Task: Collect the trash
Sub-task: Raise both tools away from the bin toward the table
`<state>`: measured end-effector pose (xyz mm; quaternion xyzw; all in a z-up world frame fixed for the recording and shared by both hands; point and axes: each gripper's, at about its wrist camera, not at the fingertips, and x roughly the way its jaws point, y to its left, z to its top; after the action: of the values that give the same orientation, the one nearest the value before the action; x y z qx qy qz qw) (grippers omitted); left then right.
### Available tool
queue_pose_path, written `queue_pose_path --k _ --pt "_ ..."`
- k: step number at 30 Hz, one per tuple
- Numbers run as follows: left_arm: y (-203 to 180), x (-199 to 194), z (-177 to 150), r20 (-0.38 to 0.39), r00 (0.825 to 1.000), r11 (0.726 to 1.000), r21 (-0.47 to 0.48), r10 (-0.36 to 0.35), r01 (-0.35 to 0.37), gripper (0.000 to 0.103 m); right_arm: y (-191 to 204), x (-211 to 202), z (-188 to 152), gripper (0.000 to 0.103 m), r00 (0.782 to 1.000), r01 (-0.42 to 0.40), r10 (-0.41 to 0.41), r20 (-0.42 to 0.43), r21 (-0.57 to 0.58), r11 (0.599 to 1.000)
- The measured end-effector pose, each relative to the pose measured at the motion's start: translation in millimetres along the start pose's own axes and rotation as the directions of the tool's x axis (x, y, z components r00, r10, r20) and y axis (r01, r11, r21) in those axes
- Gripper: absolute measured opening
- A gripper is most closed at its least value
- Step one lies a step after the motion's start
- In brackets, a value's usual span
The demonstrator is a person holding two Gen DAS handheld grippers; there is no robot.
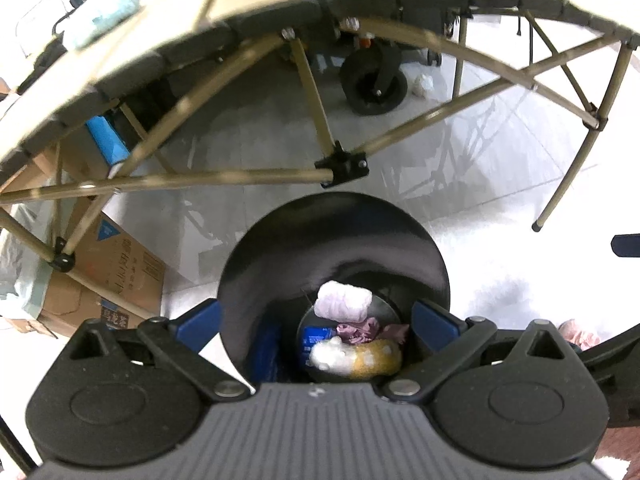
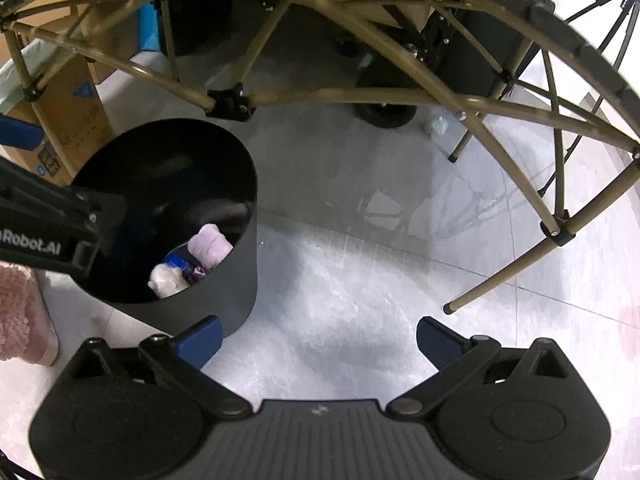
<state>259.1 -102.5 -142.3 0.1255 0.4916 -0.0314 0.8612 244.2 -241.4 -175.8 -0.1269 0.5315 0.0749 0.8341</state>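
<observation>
Below, pale glossy floor tiles [image 2: 352, 280] run under a folding table [image 1: 256, 4], with cardboard boxes [image 1: 120, 272] off to the left. The left gripper [image 1: 316, 316] hangs wide open and empty directly over one black bin [image 1: 332, 236] holding several scraps, one a pink wad [image 1: 342, 300]. The right gripper [image 2: 318, 336], spread apart and empty too, has the bin ahead-left; one crumpled scrap [image 2: 436, 125] lies far ahead.
</observation>
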Motion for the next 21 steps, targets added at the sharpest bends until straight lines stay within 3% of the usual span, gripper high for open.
queue_pose_path --k 13,21 --pt "19 -56 5 0.099 0.994 0.998 -0.058 0.041 -0.035 0.103 5 -42 3 0.103 0.989 -0.035 0.035 0.142 -0.006 0.999" --pt "36 -86 11 0.174 0.983 0.993 -0.111 0.053 -0.034 0.103 1 -81 11 0.103 0.959 -0.079 0.078 0.274 -0.006 0.997"
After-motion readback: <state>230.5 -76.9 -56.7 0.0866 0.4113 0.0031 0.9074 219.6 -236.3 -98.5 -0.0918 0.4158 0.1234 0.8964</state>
